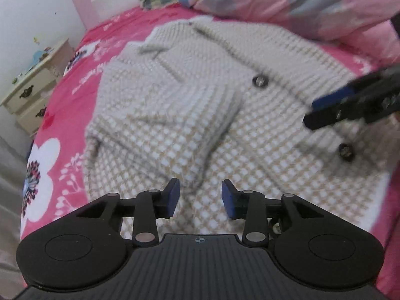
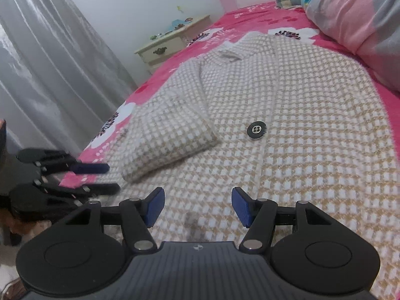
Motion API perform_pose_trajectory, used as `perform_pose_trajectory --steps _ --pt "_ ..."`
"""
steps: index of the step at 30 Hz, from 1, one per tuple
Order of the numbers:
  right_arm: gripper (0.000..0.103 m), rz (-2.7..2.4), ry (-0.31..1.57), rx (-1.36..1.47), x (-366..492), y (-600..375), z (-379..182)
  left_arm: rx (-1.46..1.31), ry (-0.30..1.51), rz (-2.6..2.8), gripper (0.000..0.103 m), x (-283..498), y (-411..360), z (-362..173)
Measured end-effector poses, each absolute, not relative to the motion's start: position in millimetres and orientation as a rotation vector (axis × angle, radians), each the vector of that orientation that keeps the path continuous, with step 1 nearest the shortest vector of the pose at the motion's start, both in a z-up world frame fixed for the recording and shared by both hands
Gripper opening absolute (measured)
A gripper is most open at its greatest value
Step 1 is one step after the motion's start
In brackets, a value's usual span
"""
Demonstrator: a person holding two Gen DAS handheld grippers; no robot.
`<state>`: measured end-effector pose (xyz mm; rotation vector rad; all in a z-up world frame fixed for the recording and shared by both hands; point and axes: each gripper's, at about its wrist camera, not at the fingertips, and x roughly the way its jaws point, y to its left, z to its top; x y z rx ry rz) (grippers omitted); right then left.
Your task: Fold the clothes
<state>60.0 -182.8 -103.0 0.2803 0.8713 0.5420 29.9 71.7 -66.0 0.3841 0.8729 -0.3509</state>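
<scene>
**Both grippers parted above a checked jacket on a bed**

While both tools are hovering over the garment, the left gripper (image 1: 200,197) is showing its jaws parted with a clear gap, its blue pads (image 1: 174,196) gripping nothing; only checked cloth is lying beneath the gap. The right gripper (image 2: 198,206) is likewise standing wide, with bare fabric between its pads (image 2: 240,206) and nothing clamped.

Directly ahead of the left jaws, the beige-and-white checked jacket (image 1: 250,135) is lying spread on the pink floral bedsheet (image 1: 47,135). Its sleeve (image 1: 175,115) is lying folded across the body, just ahead of the left jaws and slightly left of them; in the right wrist view the same sleeve (image 2: 170,137) is sitting ahead and left of the right jaws. A dark button (image 2: 256,130) is lying ahead of the right jaws, a little to their right. A second button (image 1: 346,152) is showing far right of the left jaws, below the right gripper's fingers (image 1: 332,110), which are entering from that side.

Farther out, a pink-and-grey quilt (image 1: 312,5) is lying bunched beyond the jacket. A cream bedside cabinet (image 2: 172,43) is standing past the bed's far-left edge, and a grey curtain (image 2: 50,75) is hanging to the left.
</scene>
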Motion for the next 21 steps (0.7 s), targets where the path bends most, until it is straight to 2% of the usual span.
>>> perform_pose_trajectory --steps 6,9,14,21 --pt "0.063 0.538 0.892 0.295 56 -184 -103 0.174 0.789 -0.321 0.06 47 95 -29" --pt "0.063 0.538 0.893 0.305 56 -183 -102 0.065 0.807 -0.326 0.061 67 93 -33" --pt "0.063 0.536 0.894 0.319 54 -184 -101 0.113 0.882 -0.276 0.062 88 75 -57" --pt "0.063 0.548 0.92 0.333 57 -183 -110 -0.142 0.929 -0.176 0.063 110 97 -71"
